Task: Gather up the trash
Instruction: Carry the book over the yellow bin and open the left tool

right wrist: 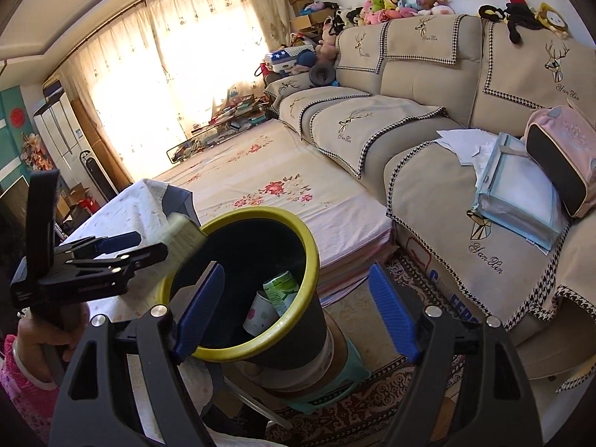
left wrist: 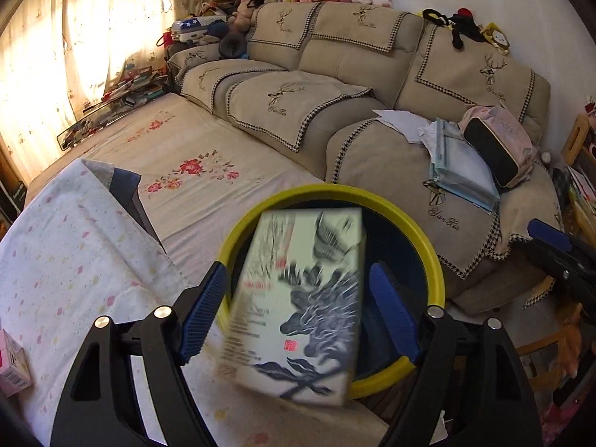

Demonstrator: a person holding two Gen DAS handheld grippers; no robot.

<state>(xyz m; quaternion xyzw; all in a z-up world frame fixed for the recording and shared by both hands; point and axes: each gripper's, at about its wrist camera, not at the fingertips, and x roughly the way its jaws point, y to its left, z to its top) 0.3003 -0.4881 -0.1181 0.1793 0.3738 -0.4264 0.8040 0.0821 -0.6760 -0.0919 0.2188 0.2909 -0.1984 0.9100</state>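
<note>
A flat rectangular carton point(left wrist: 298, 305), pale green-white with a dark ink-brush drawing, a small red seal and columns of tiny print, sits blurred between the blue pads of the left tool point(left wrist: 298, 309). The pads stand wide on either side of it and do not press on it, so the carton appears loose above the mouth of a bin point(left wrist: 436, 272). From the left wrist view the carton fills the centre and covers the bin's opening from about 9 o'clock to 6 o'clock. The bin point(right wrist: 257, 350) is a black round bucket with a bright yellow rim, standing on a teal stool point(right wrist: 335, 391) over a patterned rug point(right wrist: 376, 421). Inside it lie a white cup with pastel spots point(right wrist: 260, 313) and a green and white packet point(right wrist: 283, 290). In the right wrist view the left tool point(right wrist: 123, 249) reaches in from 9 o'clock, held by a hand point(right wrist: 48, 331) with a pink sleeve, and the carton point(right wrist: 184, 236) shows as a pale blur at the rim's 10 o'clock edge. The right tool point(right wrist: 298, 309) hangs wide and empty over the bin. A counter point(left wrist: 67, 260) with a white dotted cloth lies at 9 o'clock, and a beige sofa point(left wrist: 372, 149) at 1 o'clock.
</note>
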